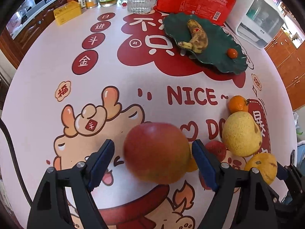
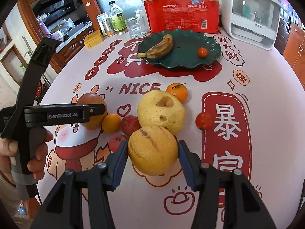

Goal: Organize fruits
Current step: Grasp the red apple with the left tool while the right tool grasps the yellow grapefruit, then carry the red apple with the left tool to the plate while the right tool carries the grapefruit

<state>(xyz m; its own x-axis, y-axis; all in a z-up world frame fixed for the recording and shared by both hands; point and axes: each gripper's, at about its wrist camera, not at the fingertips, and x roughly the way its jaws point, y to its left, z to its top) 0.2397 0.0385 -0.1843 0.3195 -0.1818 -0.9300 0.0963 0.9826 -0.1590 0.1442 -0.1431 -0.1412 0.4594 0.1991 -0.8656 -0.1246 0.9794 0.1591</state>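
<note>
On the printed tablecloth [image 2: 266, 72], near edge, both grippers sit among loose fruit. Left gripper [image 1: 153, 161]: jaws wide, a red-orange apple [image 1: 157, 152] betw. the blue pads; small gap shows each side, so no grip confirmed. In right wrist view the same gripper [image 2: 95, 111] is side-on and covers part of that apple [image 2: 91, 99]; can't tell contact there either. Right gripper [image 2: 152, 152]: jaws spread, straddling a yellow pear w/ brown scar marks [image 2: 152, 149]; pads just beside the skin, touching or not can't be told.

Behind that pear: a larger pale yellow pear [image 2: 161, 110], dimpled top, w/ a tangerine [image 2: 177, 92] just behind it. To its left a wrinkled red fruit [image 2: 130, 124], a small orange citrus [image 2: 111, 123], and another small red fruit [image 2: 116, 140] near the right gripper's left pad. A small red tomato-like fruit [image 2: 203, 120] lies apart on the right.

Far side: green leaf-shaped plate [image 2: 190, 63] holding a browned banana [image 2: 160, 46] and a small red fruit [image 2: 202, 52], well apart. Behind the plate: red paper-cup pack [image 2: 183, 13], drinking glass [image 2: 136, 26], white appliance [image 2: 251, 15].
</note>
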